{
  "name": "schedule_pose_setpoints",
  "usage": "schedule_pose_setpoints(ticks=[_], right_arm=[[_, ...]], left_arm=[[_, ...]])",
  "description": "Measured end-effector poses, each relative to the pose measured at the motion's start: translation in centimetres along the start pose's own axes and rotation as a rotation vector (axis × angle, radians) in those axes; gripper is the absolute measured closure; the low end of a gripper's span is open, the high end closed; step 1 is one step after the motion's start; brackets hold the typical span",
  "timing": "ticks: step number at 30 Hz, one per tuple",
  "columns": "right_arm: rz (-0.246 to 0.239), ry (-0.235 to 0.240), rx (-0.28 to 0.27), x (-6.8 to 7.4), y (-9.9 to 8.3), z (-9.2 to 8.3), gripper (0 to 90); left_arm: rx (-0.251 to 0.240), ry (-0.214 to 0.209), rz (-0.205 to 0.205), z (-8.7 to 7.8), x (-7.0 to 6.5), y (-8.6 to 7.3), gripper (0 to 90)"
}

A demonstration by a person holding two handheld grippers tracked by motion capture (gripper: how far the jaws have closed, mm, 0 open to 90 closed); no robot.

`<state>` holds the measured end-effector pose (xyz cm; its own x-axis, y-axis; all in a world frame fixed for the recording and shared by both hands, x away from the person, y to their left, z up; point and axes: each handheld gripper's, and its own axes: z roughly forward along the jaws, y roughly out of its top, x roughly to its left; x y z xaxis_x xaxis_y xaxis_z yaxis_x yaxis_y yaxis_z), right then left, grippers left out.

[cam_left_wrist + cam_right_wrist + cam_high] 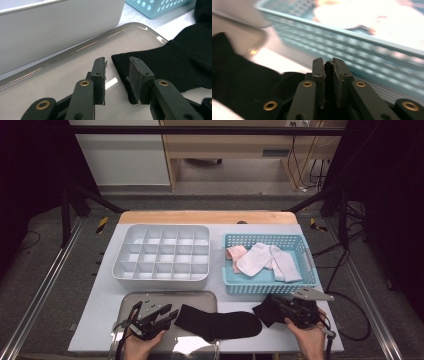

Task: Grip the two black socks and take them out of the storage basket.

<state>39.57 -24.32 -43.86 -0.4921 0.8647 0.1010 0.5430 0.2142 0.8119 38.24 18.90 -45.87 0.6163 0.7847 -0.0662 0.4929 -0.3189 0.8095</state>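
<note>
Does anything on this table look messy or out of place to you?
Slightly. The black sock lies half on the clear tray, half on the table. The pale socks sit crumpled in the blue basket, while the white divider box holds nothing.

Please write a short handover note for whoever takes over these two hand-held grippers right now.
Right hand-held gripper: jaws nearly shut, pinching one end of the black sock.
Left hand-held gripper: jaws open at the sock's other end, one pad touching its edge, no grip yet.
The sock lies stretched from the clear tray across the table in front of the blue basket.
The basket holds white and pink socks; the white divider box appears empty.
Done: nothing sorted yet.
Left: probably fold the sock, then place it in the box.
</note>
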Motion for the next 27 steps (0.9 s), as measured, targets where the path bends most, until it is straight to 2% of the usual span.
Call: schedule_pose_setpoints(ticks=[2,5,8,11,14,20,24,27], right_arm=[[-0.031,0.036,0.014,1.2,0.2,0.9,78.9],[-0.046,0.062,0.029,2.6,0.6,2.3,79.7],[-0.07,0.063,0.033,3.8,0.9,4.0,80.8],[-0.069,0.052,0.059,4.0,0.9,5.1,78.5],[-0.068,0.042,0.027,3.9,1.1,4.5,71.6],[-0.006,0.012,-0.071,2.2,1.1,1.4,61.5],[0.053,-0.067,-0.085,0.5,-0.1,0.1,61.0],[0.099,-0.107,-0.093,-0.7,-0.9,-0.7,61.0]], left_arm=[[0.0,-0.003,0.002,0.0,-0.1,0.0,65.2],[0.0,-0.005,0.006,-0.1,-0.1,0.0,65.2],[-0.004,-0.005,0.007,-0.2,-0.1,0.0,65.2],[-0.007,-0.006,0.007,-0.3,-0.2,0.1,65.2],[-0.009,-0.007,0.005,-0.3,-0.1,0.1,65.2],[-0.011,-0.006,-0.001,-0.5,0.0,0.0,65.2],[-0.011,-0.008,-0.004,-0.4,0.0,0.0,65.2],[-0.011,-0.01,0.0,-0.5,0.0,0.0,65.1]])
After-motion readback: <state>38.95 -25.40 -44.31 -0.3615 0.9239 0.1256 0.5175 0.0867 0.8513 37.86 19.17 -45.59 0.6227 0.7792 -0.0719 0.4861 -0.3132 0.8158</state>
